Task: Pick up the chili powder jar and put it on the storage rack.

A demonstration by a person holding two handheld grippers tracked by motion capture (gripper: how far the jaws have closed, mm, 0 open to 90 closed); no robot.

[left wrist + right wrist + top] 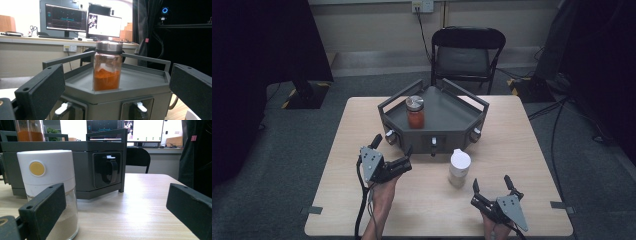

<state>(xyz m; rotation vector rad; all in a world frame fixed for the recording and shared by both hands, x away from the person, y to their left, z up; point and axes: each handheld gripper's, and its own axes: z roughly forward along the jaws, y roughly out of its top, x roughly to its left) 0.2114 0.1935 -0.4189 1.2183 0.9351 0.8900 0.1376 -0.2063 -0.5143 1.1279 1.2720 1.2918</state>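
White-lidded jar (47,187): yellow dot, no text | both grippers' fingers apart

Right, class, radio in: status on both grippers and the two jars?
Left gripper open, empty, facing orange jar on grey rack. Right gripper open, empty, near white-lidded jar standing on table. Nothing in between.

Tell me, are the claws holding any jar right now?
No. The left claw and right claw are both open and empty; the white-lidded jar stands untouched on the table.
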